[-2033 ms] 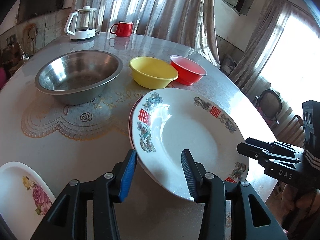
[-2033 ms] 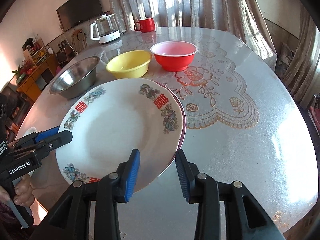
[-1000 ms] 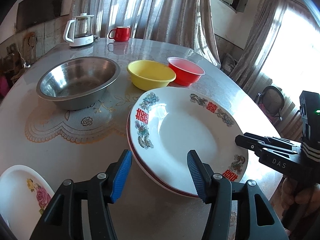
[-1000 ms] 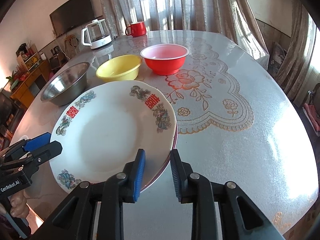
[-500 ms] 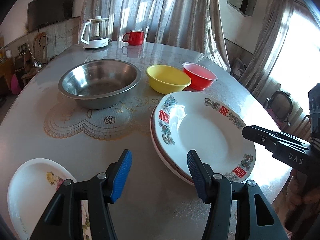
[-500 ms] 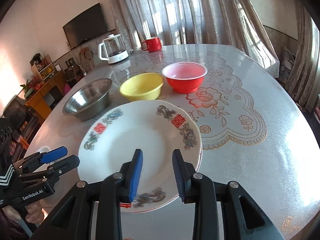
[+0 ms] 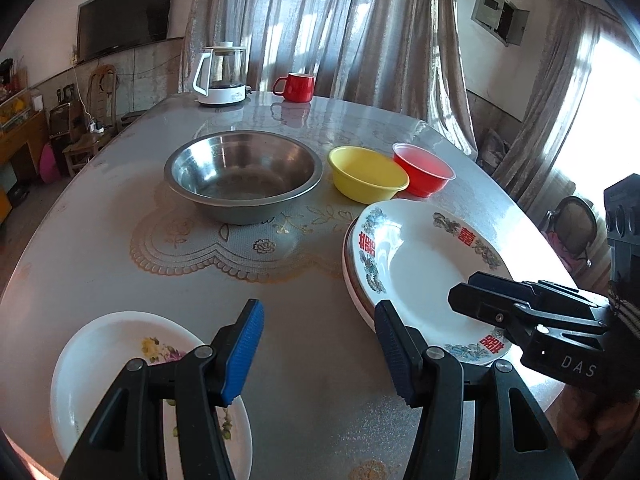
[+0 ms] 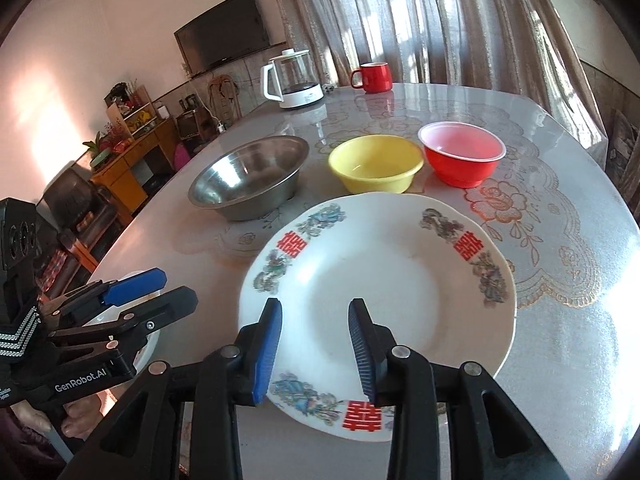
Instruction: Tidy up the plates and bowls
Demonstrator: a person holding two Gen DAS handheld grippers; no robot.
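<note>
Right wrist view: right gripper (image 8: 314,344) jaws are opening above the white dragon-patterned plate (image 8: 400,280), gripping nothing. Left gripper (image 7: 318,354) hangs apart, empty, near a white flowered plate (image 7: 108,352).

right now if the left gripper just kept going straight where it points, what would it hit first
Probably bare table. The left gripper is open and empty, and between its fingers lies only tabletop, with the flower plate off to the left and the stacked plates to the right. Depth is hard to judge.
</note>
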